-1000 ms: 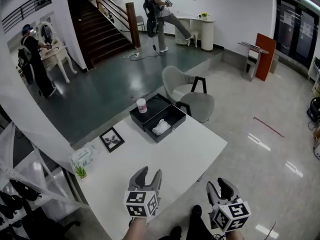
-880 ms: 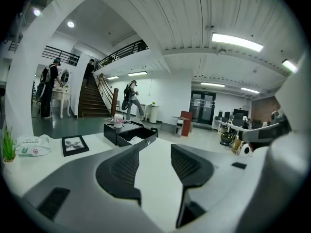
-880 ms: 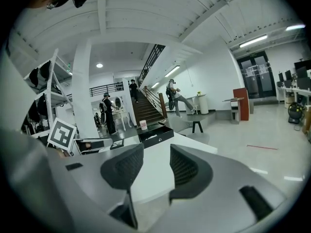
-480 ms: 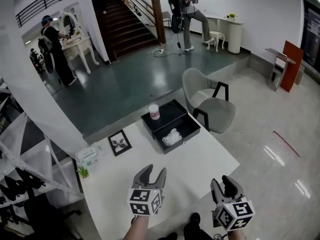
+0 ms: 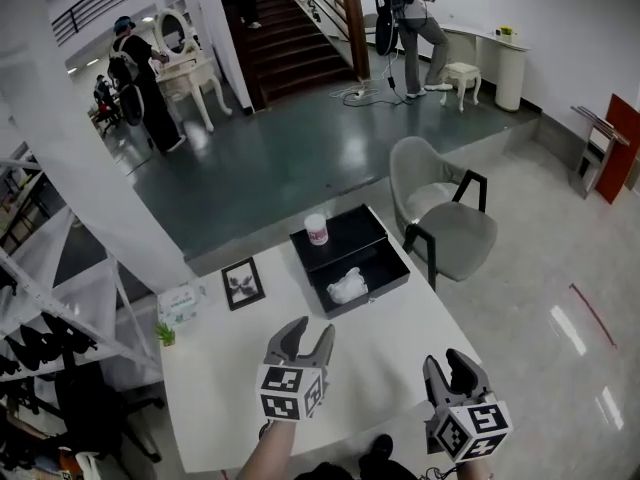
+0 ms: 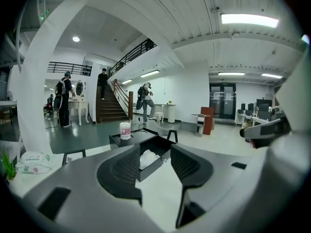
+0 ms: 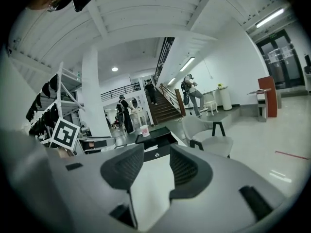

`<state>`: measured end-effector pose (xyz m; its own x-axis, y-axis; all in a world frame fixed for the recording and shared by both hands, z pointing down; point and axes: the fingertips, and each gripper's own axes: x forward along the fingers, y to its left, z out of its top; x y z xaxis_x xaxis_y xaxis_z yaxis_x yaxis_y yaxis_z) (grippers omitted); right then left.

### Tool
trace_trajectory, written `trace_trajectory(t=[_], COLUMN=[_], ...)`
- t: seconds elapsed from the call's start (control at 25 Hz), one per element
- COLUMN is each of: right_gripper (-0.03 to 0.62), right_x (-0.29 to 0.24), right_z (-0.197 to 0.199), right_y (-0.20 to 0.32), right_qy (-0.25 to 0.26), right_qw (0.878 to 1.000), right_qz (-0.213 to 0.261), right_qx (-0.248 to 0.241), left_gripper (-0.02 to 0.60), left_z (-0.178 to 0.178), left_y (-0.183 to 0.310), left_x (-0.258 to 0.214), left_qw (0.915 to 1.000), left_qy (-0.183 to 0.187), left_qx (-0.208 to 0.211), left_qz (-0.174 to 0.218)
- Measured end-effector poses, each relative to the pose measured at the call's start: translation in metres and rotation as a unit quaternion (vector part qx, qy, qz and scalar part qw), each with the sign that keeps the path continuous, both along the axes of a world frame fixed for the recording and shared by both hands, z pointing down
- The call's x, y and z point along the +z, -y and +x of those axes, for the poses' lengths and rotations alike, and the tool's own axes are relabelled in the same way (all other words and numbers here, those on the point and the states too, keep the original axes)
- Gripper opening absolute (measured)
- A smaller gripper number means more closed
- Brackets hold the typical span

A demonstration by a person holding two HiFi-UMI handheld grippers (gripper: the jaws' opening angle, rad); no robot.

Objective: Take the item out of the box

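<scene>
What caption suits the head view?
Left gripper and right gripper, jaws apart, hover short of the open black box holding a white item.

The white item (image 5: 347,286) in the box (image 5: 386,267) is too small to tell, perhaps cloth; the print on the cup (image 5: 316,229) also.

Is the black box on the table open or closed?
Open: the black box has its lid laid back flat, and the white item shows inside.

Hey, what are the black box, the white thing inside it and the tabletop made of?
Black box: rigid, matte, maybe board or plastic; sharp straight edges.
White item: soft, crumpled cloth or plastic; cannot tell which.
Table: smooth white surface, likely laminate; even sheen.
</scene>
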<state>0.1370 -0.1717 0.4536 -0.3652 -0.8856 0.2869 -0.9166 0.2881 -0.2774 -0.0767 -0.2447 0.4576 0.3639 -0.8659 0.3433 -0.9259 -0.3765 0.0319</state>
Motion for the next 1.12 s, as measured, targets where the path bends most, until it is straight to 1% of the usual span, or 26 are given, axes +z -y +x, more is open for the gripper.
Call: trace_trajectory(t=[0.2,0.44,0.56,0.72,0.92,1.12], right_gripper=[0.166,0.166,0.166,0.166,0.166,0.166], right_x=[0.006,0.012,0.017,0.014,0.013,0.016], right_z=[0.004,0.006,0.005,0.003,0.009,0.007], right_y=[0.02,0.038,0.043,0.048,0.059,0.066], right_qy=[0.022,0.017,0.017,0.023,0.006,0.002], right_qw=[1.0,0.999,0.999,0.999,1.0,1.0], right_qz=[-0.006,-0.006,-0.01,-0.013,-0.008,-0.011], right_qx=[-0.021,-0.027,-0.028,-0.025,-0.012,-0.007], left_gripper=[0.193,0.183,0.178,0.178,0.179,0.179], left_z=[0.008,0.01,0.013,0.018,0.024,0.025], left_y=[0.021,0.047,0.06,0.077,0.099,0.123], left_x=[-0.003,-0.006,-0.002,-0.001,0.005,0.019], left_qw=[0.9998,0.9994,0.9992,0.9991,0.9986,0.9963], left_qy=[0.012,0.03,0.039,0.043,0.05,0.078], left_qx=[-0.013,-0.014,-0.006,0.004,0.018,0.034], left_qz=[0.003,0.008,0.007,0.006,0.003,-0.007])
